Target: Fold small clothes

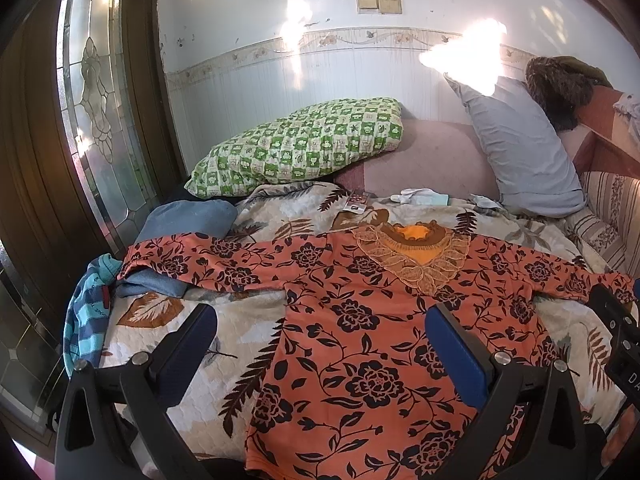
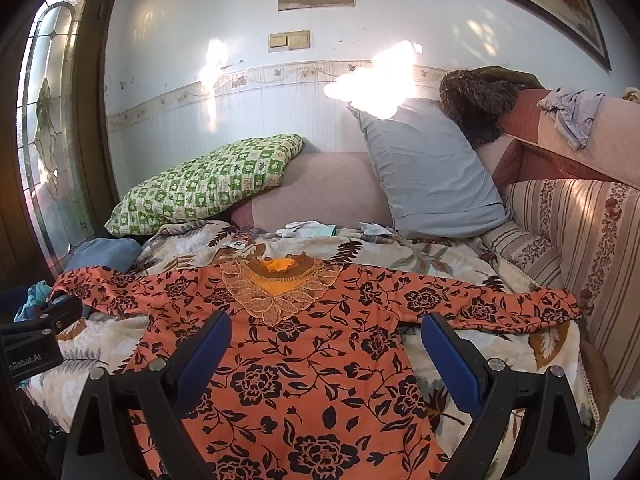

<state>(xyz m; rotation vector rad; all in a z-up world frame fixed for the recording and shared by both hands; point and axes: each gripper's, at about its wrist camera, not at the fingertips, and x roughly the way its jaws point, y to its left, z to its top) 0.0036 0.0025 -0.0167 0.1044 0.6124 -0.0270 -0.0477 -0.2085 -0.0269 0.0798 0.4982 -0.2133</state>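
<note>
An orange long-sleeved top (image 1: 360, 320) with black flowers and a lace collar lies spread flat, front up, on a leaf-patterned quilt (image 1: 168, 320); both sleeves stretch out sideways. The same top (image 2: 312, 368) fills the right wrist view. My left gripper (image 1: 320, 312) hovers open over the top's left side, blue-padded fingers wide apart, nothing between them. My right gripper (image 2: 326, 328) hovers open over the top's right side, also holding nothing. Each gripper's body shows at the edge of the other's view.
A green checked pillow (image 1: 304, 148) and a grey pillow (image 1: 520, 144) lean at the back. Blue folded cloth (image 1: 188, 220) and a striped garment (image 1: 88, 320) lie at the left. White gloves (image 1: 420, 197) and a small card lie behind the collar. A striped sofa back (image 2: 592, 248) rises on the right.
</note>
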